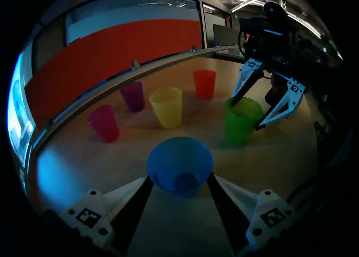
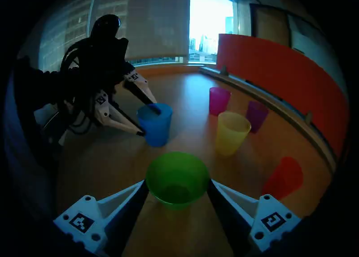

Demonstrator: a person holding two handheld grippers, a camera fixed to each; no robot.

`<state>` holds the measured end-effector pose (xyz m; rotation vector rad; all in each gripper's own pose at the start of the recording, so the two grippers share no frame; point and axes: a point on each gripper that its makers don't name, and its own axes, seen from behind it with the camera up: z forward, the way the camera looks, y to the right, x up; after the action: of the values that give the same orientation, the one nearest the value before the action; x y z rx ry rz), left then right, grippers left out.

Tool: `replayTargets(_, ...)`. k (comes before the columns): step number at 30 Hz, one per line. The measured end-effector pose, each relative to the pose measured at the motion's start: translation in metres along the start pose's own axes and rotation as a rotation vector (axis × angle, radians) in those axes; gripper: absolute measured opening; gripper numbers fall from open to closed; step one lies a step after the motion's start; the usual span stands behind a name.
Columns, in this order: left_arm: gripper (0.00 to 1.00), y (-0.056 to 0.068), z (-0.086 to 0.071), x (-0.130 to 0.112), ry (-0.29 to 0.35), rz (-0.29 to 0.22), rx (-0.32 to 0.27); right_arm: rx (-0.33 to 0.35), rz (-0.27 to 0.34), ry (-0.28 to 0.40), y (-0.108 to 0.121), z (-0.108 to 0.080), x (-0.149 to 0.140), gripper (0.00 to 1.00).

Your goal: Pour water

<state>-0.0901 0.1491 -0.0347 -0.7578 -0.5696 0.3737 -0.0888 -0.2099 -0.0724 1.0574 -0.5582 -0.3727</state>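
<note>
Cups (image 1: 166, 106) on table (image 1: 89, 167), four along wall (image 1: 112, 50), two nearer

Office interior: a long wooden desk (image 2: 188, 91), orange divider panel (image 2: 287, 73) along its far edge, linear ceiling strip lights (image 1: 249, 2), and tall window (image 2: 208, 19) facing high-rise buildings.

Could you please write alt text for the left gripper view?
The left tongs grip a blue cup in the foreground. Beyond, on the wooden table, the right tongs hold a green cup; a yellow cup, orange cup, purple cup and pink cup stand nearby.
</note>
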Motion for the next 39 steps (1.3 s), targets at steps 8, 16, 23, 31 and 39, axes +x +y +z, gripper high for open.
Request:
replayTargets(8,0.87,-0.001,-0.004,-0.005,-0.007,-0.009,0.006,-0.014,0.008,-0.016,0.0,0.0,-0.012,0.97)
replayTargets(16,0.88,-0.003,-0.012,-0.01,-0.009,-0.02,0.02,-0.026,0.029,-0.011,-0.003,-0.006,-0.02,0.97)
replayTargets(23,0.88,-0.003,-0.02,-0.019,-0.012,-0.025,0.037,-0.041,0.05,-0.002,-0.003,-0.016,-0.026,0.97)
replayTargets(31,0.88,-0.007,-0.032,-0.024,-0.007,-0.047,0.066,-0.078,0.07,0.011,0.0,-0.031,-0.034,0.97)
replayTargets(39,0.88,-0.017,-0.042,-0.028,0.006,-0.067,0.117,-0.139,0.121,0.041,0.007,-0.049,-0.039,0.97)
